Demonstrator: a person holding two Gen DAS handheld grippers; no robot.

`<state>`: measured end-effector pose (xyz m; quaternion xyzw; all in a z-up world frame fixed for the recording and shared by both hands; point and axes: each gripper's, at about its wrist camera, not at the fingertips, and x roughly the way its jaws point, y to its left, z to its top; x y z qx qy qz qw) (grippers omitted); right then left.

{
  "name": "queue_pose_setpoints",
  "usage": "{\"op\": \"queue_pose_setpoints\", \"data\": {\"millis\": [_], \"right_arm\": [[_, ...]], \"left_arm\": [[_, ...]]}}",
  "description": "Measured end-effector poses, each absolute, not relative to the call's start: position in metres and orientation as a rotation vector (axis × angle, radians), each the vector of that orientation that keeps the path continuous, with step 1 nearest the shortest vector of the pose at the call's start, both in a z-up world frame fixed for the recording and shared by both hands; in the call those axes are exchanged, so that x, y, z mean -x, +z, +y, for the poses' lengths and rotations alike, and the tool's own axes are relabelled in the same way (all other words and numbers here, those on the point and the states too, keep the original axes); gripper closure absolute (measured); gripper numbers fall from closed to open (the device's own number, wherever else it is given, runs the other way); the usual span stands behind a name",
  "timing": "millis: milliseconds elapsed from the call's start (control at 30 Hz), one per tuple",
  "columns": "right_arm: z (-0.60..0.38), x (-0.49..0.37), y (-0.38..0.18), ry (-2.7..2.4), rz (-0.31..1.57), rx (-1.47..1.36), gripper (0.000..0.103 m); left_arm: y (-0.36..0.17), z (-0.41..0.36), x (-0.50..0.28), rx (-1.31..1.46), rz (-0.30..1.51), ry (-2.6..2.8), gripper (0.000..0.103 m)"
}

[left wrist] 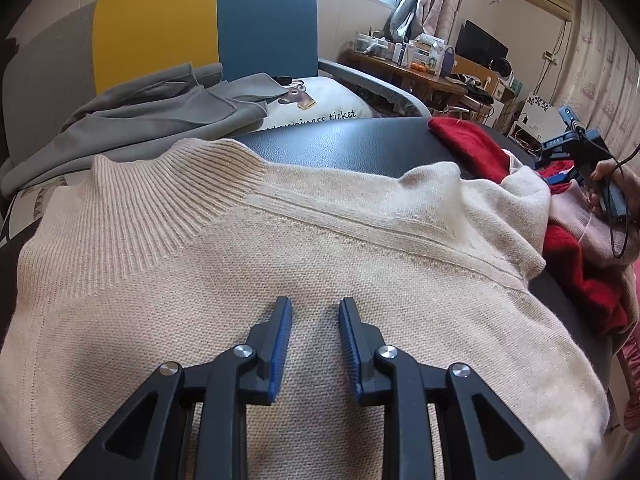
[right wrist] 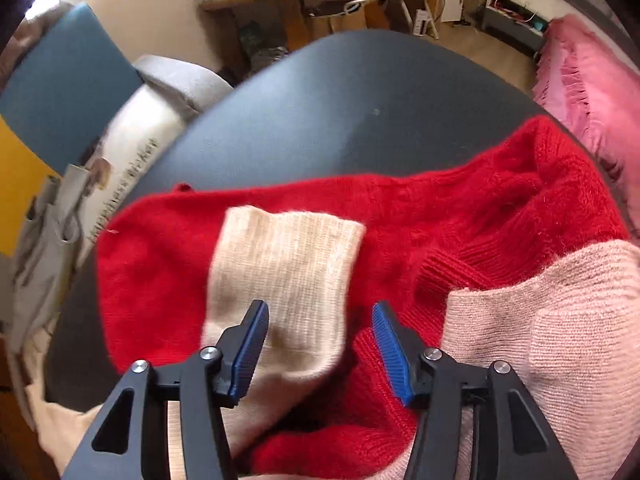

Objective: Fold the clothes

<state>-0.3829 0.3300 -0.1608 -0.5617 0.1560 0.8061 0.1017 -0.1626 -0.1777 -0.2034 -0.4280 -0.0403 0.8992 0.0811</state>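
Note:
A cream knit sweater (left wrist: 280, 248) with a ribbed collar (left wrist: 160, 200) lies spread on the dark round table (left wrist: 340, 144). My left gripper (left wrist: 315, 308) hovers open just over its chest, nothing between the fingers. The sweater's cream sleeve cuff (right wrist: 288, 264) rests on a red sweater (right wrist: 460, 216) at the table's right. My right gripper (right wrist: 320, 312) is open above that cuff, its left finger (right wrist: 252, 344) over the cuff's edge. A pink sweater (right wrist: 560, 320) lies to the right. The right gripper (left wrist: 576, 160) also shows in the left wrist view, held by a hand.
A grey garment (left wrist: 140, 116) and a printed white cushion (left wrist: 320, 104) lie on the yellow-and-blue chair (left wrist: 200, 28) behind the table. A cluttered wooden desk (left wrist: 420, 68) stands further back. A pink fringed blanket (right wrist: 580, 80) lies at the right. Bare table surface (right wrist: 320, 112) shows beyond the red sweater.

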Motion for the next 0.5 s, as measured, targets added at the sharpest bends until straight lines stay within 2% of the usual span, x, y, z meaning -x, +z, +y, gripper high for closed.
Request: {"op": "queue_pose_setpoints", "data": {"millis": [133, 167, 200, 233, 500], "right_arm": [[0.326, 0.377, -0.156, 2.433, 0.489, 1.628, 0.046], [0.325, 0.375, -0.154, 2.450, 0.498, 1.618, 0.053], [0.323, 0.373, -0.153, 2.468, 0.506, 1.608, 0.083], [0.322, 0.372, -0.152, 2.485, 0.514, 1.599, 0.089], [0.309, 0.350, -0.127, 2.643, 0.608, 1.485, 0.092]], "left_arm": [[-0.204, -0.178, 0.165, 1.278, -0.126, 2.688, 0.079], [-0.204, -0.179, 0.164, 1.277, -0.128, 2.687, 0.079], [-0.205, -0.179, 0.164, 1.277, -0.129, 2.687, 0.079], [-0.205, -0.179, 0.164, 1.276, -0.131, 2.686, 0.079], [-0.204, -0.181, 0.163, 1.273, -0.140, 2.683, 0.079]]}}
